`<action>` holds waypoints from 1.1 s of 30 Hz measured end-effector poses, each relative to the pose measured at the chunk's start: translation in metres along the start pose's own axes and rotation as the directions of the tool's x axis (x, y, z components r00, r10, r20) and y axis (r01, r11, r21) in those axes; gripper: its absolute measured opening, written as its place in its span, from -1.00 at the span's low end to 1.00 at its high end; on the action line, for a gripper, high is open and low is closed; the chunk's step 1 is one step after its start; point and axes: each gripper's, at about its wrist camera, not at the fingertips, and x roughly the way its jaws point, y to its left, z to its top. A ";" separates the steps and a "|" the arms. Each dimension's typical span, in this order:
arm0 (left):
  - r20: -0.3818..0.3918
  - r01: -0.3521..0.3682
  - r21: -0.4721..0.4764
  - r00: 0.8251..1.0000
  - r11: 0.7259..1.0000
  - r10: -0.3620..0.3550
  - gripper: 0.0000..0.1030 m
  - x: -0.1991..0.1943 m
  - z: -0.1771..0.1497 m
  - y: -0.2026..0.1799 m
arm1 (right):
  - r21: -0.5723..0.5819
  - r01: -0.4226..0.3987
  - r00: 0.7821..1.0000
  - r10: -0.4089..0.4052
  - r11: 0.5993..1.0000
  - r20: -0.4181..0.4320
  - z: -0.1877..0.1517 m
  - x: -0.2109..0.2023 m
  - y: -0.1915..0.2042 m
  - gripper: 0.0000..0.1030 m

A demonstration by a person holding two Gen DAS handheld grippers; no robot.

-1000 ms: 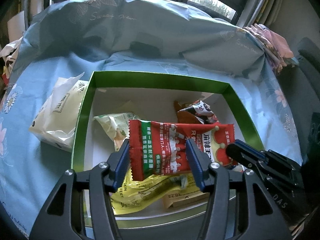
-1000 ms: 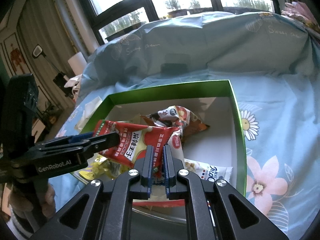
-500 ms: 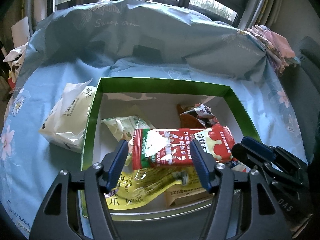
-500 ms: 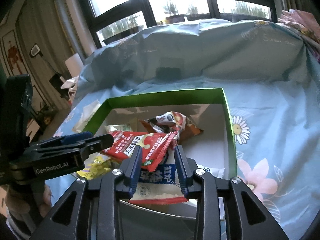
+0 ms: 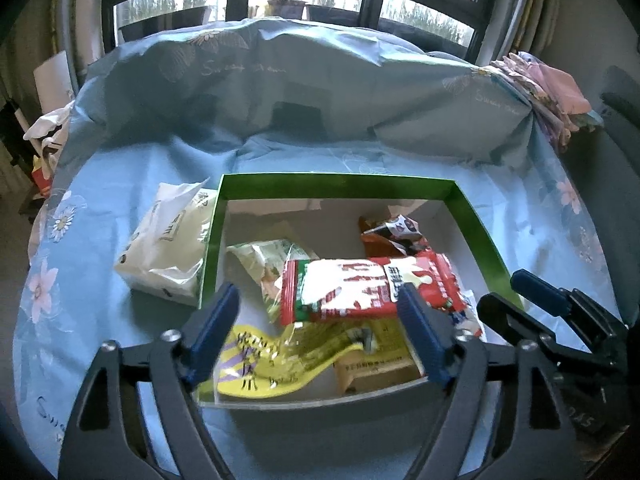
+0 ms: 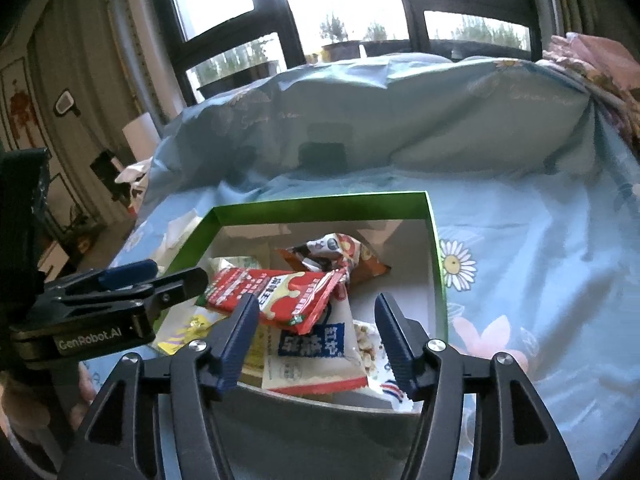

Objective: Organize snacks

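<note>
Snack packets piled in the green box (image 5: 472,216), both grippers opening with nothing between their jaws.

The red packet (image 5: 368,288) lies at centre frame, on top of the yellow packet (image 5: 276,360) and others inside the box; it looks light, thin and crinkly, its glossy film likely slippery, so a pinch on a sealed end edge should hold best. The left gripper (image 5: 316,332) and right gripper (image 6: 312,340) hang over the box's near wall, jaws spreading, pads clear of everything. A white pouch (image 5: 168,248) sits outside, touching the box's left wall. Underneath is a blue flowered cloth (image 5: 80,280), soft and rumpled; dark-framed windows (image 6: 340,4) fill the top of the frame.
</note>
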 end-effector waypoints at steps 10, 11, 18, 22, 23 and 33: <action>0.006 -0.082 0.039 0.997 0.996 0.081 0.99 -0.040 -0.014 -0.003 | 0.002 0.095 0.995 -0.095 0.995 -0.044 -0.001 -0.031 0.011 0.57; 0.001 -0.087 0.047 0.996 0.995 0.087 0.99 -0.044 -0.015 -0.003 | 0.002 0.098 0.994 -0.098 0.995 -0.050 -0.001 -0.033 0.013 0.57; 0.010 -0.062 0.069 0.998 0.996 0.062 0.99 -0.066 -0.021 -0.005 | -0.041 0.141 0.988 -0.143 0.989 -0.052 0.000 -0.054 0.026 0.58; 0.024 -0.071 0.057 0.997 0.996 0.069 0.99 -0.073 -0.021 -0.003 | -0.063 0.147 0.988 -0.150 0.987 -0.043 0.000 -0.064 0.033 0.58; 0.027 -0.072 0.056 0.997 0.996 0.071 0.99 -0.074 -0.021 -0.003 | -0.066 0.150 0.987 -0.153 0.986 -0.042 0.001 -0.065 0.034 0.58; 0.044 -0.093 0.011 0.995 0.996 0.093 0.99 -0.080 -0.018 0.007 | -0.085 0.162 0.985 -0.166 0.983 -0.043 0.006 -0.065 0.043 0.58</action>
